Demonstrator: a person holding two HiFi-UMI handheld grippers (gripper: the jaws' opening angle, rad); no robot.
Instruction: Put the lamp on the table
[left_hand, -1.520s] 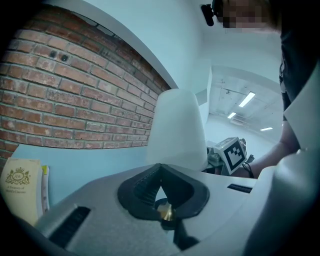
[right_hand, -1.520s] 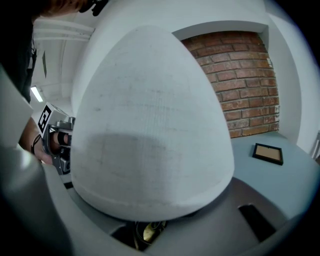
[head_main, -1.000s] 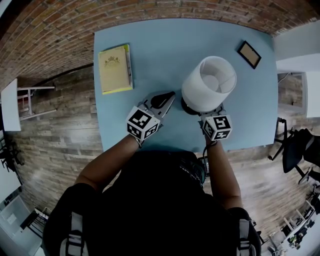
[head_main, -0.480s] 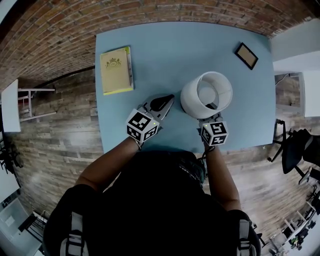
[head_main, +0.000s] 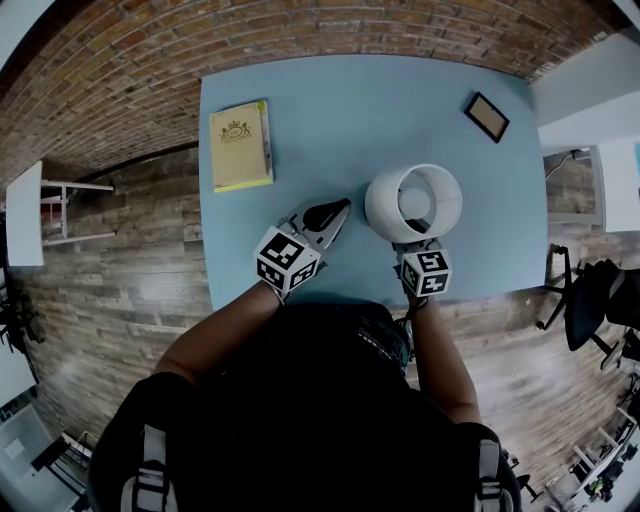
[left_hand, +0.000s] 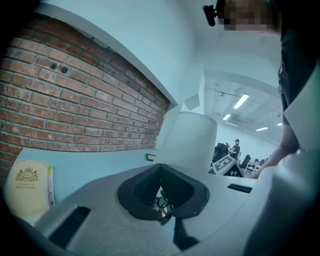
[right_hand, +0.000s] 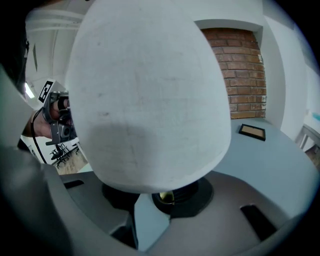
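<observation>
Blue table (head_main: 350, 110) runs up to the brick wall (head_main: 150, 50) at its far edge. The near edge lies just in front of the person, and wood floor (head_main: 120, 260) shows off the left and right sides. Most of the tabletop is bare. A yellow book (head_main: 240, 146) lies at the far-left corner area and a small picture frame (head_main: 487, 116) near the far-right corner, both well apart from the grippers. The centre and far middle are open room.

Both forearms reach forward over the near edge. The left gripper (head_main: 335, 210) angles up and to the right, with its tip pointing towards the lamp (head_main: 413, 200) but apart from it. Its jaws are closed together with nothing in them. Its own view shows the dark pads meeting, with the white shade behind.

The right gripper (head_main: 410, 243) points straight ahead from the near edge, its marker cube just under the shade in the head view. Its jaws are clamped on the lamp's narrow brass-coloured neck (right_hand: 166, 197) right below the shade, so the lamp is in its grip and upright.

The lamp is over the near-right part of the table, right of the left gripper and well short of the frame. The base is hidden under the shade, so I can't tell whether it touches the tabletop.
</observation>
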